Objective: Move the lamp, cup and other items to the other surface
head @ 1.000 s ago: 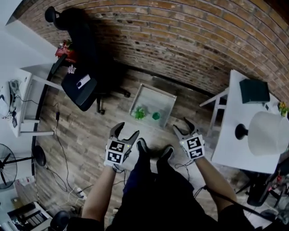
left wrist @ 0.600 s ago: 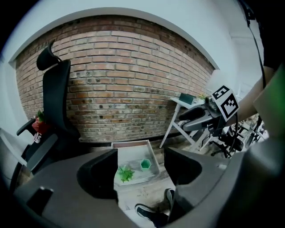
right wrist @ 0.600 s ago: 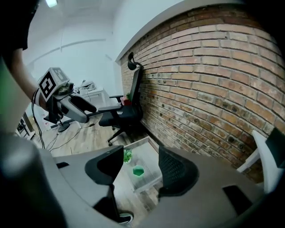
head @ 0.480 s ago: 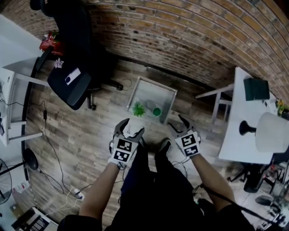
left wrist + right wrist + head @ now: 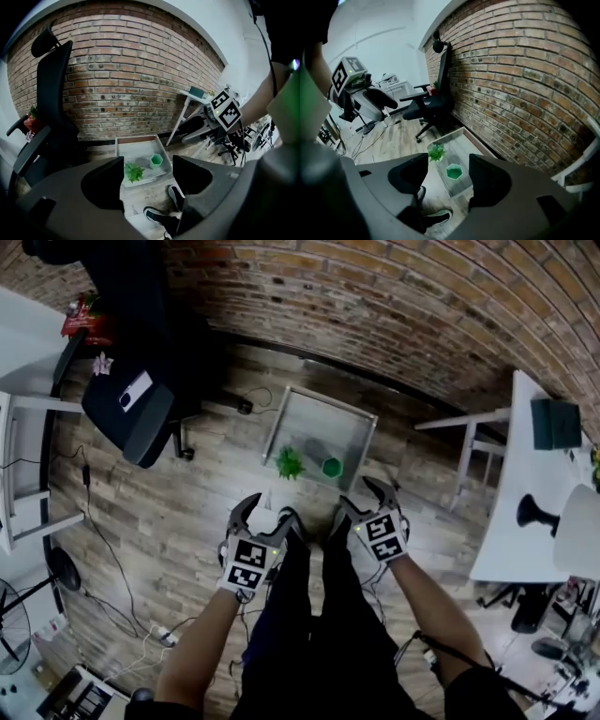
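On a low grey table (image 5: 349,427) by the brick wall stand a small green plant (image 5: 289,463) and a green hexagonal cup (image 5: 331,467). Both also show in the left gripper view, plant (image 5: 134,172) and cup (image 5: 156,161), and in the right gripper view, plant (image 5: 436,152) and cup (image 5: 453,172). My left gripper (image 5: 262,515) hangs open and empty, short of the low table. My right gripper (image 5: 364,498) is open, its jaws have just been opening, and nothing is between them. The lamp (image 5: 537,515) stands on the white table (image 5: 502,540) at the right, its shade cut by the frame edge.
A black office chair (image 5: 131,413) stands at the left by a white desk (image 5: 23,465). Cables (image 5: 103,549) trail over the wooden floor. The person's shoes (image 5: 291,521) are just below the grippers. A dark box (image 5: 555,423) lies on the white table.
Both grippers have sunk toward the floor and sit closer together near the shoes. The low table with plant and cup now lies just ahead; the lamp has slid toward the right edge.
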The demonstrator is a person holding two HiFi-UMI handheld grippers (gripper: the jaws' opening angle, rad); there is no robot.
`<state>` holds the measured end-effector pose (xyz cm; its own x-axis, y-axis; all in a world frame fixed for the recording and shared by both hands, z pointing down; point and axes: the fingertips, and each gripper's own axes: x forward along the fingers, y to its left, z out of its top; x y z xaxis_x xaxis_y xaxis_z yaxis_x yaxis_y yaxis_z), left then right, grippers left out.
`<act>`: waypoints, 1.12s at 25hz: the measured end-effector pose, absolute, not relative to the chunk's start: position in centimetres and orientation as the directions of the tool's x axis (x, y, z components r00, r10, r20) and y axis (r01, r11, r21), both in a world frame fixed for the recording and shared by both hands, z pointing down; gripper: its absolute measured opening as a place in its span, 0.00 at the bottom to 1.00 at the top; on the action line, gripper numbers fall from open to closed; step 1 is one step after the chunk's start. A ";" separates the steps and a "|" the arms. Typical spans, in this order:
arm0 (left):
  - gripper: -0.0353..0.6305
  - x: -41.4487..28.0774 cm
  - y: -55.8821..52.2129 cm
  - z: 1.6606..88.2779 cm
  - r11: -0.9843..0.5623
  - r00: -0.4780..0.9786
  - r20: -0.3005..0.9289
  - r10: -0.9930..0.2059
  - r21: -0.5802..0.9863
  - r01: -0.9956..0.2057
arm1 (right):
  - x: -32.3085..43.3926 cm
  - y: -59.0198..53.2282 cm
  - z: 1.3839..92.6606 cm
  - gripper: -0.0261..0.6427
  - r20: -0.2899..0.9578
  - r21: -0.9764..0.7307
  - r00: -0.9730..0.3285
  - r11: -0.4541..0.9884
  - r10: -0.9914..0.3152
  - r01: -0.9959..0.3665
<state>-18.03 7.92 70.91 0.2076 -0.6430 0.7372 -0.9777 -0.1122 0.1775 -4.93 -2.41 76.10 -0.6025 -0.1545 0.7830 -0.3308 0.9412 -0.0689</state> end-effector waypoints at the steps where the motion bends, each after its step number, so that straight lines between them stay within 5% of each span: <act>1: 0.54 -17.9 7.9 71.5 -0.111 0.204 0.741 -0.640 0.173 -0.979 | -4.9 -2.7 77.5 0.46 0.789 -0.081 -0.597 0.937 -0.149 -0.341; 20: 0.54 -17.0 7.7 83.8 -0.068 0.211 0.781 -0.588 0.212 -0.975 | -6.6 -3.8 97.2 0.58 0.873 -0.120 -0.485 0.946 -0.044 -0.302; 28: 0.54 -16.8 8.6 85.7 -0.099 0.244 0.791 -0.561 0.229 -0.968 | -7.5 -3.2 102.6 0.64 0.908 -0.090 -0.419 0.980 0.008 -0.178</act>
